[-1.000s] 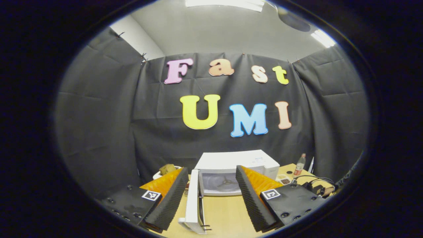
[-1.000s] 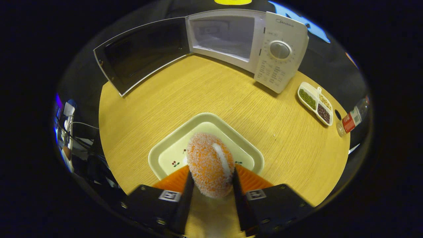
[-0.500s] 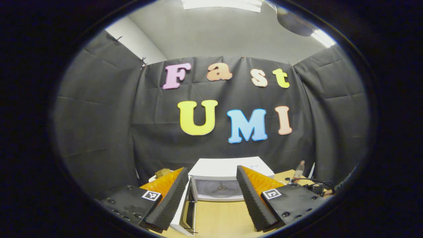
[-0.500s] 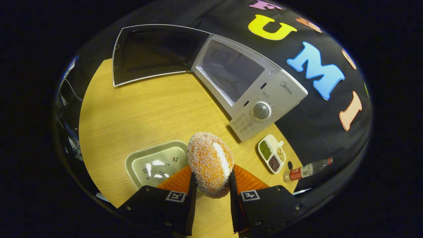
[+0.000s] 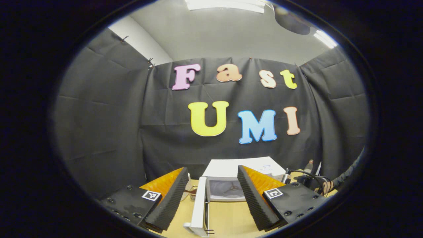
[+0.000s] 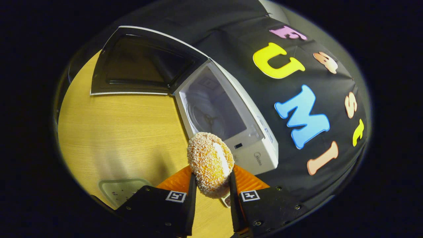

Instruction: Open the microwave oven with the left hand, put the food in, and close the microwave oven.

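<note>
My right gripper (image 6: 211, 195) clamps the bun (image 6: 210, 163) between both fingers, holding it in the air just in front of the microwave (image 6: 228, 125), near its open cavity. The door (image 6: 138, 62) stands swung wide to the microwave's left. My left gripper (image 5: 211, 195) hangs empty, fingers spread, facing the microwave (image 5: 243, 170). A plate (image 6: 120, 190) lies on the table (image 6: 115, 132), well short of the microwave.

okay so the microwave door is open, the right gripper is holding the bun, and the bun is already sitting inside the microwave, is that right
Not quite. The bun is not inside the microwave yet: the right gripper view shows it clamped in the right gripper, out in front of the oven. The door is open and the right gripper does hold the bun.
</note>
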`<action>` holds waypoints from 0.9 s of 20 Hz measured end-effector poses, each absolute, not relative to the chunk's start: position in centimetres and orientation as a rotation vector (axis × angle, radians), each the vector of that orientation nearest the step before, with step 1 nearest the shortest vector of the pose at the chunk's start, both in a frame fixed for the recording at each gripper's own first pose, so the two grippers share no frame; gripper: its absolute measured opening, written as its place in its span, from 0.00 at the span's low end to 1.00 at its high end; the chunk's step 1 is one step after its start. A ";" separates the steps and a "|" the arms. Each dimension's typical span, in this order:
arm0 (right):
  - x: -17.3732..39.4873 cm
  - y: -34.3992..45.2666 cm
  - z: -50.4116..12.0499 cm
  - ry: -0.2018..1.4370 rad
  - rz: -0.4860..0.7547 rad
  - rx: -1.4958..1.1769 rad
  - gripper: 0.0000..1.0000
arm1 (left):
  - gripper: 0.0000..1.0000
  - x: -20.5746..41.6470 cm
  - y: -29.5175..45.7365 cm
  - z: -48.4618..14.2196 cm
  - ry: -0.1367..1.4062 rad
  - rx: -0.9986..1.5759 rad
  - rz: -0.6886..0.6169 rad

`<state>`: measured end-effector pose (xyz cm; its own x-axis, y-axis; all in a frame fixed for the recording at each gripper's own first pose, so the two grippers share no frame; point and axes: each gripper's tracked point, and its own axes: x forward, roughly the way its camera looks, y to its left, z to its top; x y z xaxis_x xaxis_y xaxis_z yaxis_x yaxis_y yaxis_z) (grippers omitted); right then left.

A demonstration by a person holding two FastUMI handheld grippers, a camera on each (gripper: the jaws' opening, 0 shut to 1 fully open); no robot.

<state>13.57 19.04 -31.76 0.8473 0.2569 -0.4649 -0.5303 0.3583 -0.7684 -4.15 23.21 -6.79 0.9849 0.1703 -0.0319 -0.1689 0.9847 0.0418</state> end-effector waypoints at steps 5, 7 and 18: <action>17.0 22.5 -31.8 0.218 0.499 -1.168 0.46 | 0.96 -7.9 27.5 -7.8 0.064 0.025 0.264; 18.5 23.7 -32.4 0.215 0.502 -1.188 0.46 | 0.98 -8.9 28.9 -8.2 0.070 0.015 0.298; 26.4 27.4 -37.7 0.237 0.467 -1.337 0.45 | 0.98 -12.0 33.9 -9.8 0.105 -0.005 0.415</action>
